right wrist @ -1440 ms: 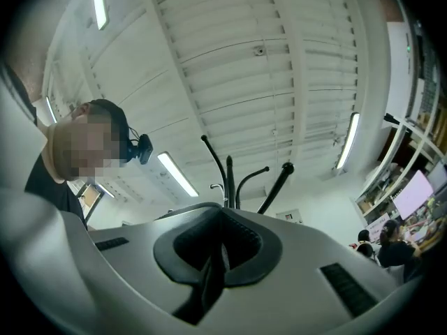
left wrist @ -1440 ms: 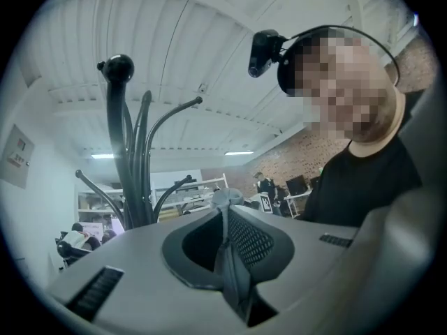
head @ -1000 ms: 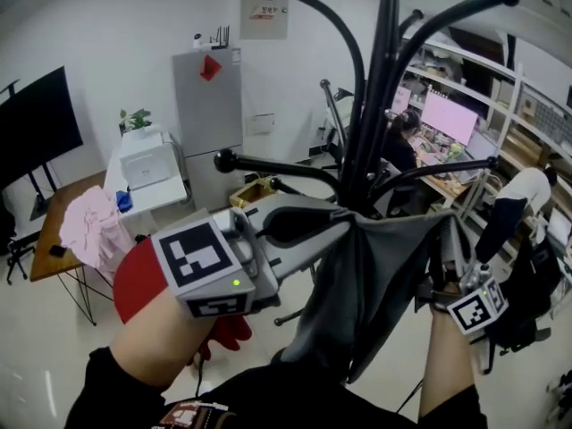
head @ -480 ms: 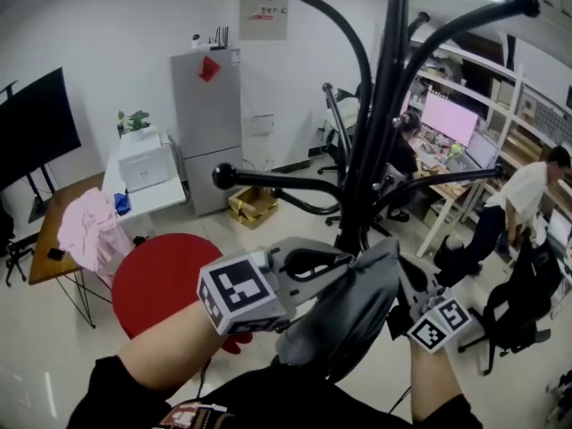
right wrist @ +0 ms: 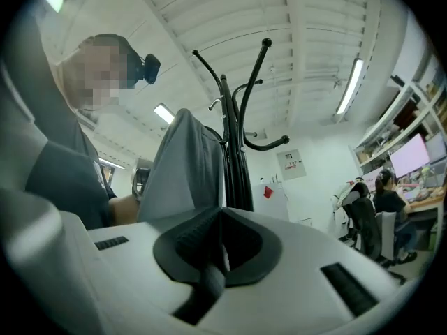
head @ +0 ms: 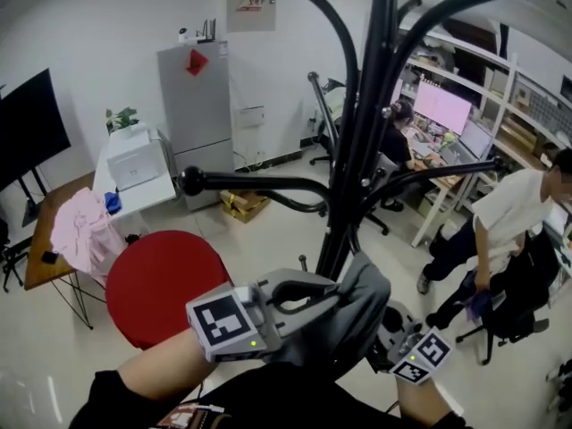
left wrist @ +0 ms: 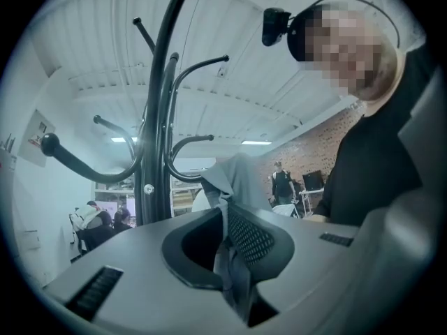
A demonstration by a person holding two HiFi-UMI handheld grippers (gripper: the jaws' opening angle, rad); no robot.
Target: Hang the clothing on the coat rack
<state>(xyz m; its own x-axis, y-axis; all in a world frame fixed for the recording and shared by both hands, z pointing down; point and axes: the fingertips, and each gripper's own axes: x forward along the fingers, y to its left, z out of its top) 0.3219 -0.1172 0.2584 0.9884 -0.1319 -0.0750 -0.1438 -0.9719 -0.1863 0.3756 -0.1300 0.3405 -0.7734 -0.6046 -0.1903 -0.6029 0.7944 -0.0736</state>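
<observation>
Head view has both grippers low down in front of the rack (head: pixel 362 150), close to its pole, with the grey garment (head: pixel 357 302) bunched up between them. The left gripper (head: pixel 304 298) comes in from the left of the rack and the right gripper (head: pixel 393 324) from the right, and the fabric covers both sets of tips, so you can't read the grip from up there. The gripper views sort that out. In the left one the jaws are pinched together with a fold of the garment running down through the cleft. In the right one the jaws are closed on a thin strip of it too, and the rest rises as a flat sheet just left of the rack. Those two views also show the rack's top hooks curling out against the ceiling, which the head view mostly crops off. So the garment is held in both claws, below the rack's arms and on no hook. Its top edge sits under the low arm with the ball tip (head: pixel 190 181), which sticks out to the left of the pole. Room-wise, there's open floor left of the rack as far as a red stool (head: pixel 165 280). Right of the rack is tighter, with a person (head: pixel 509 213) in a white shirt standing near.
</observation>
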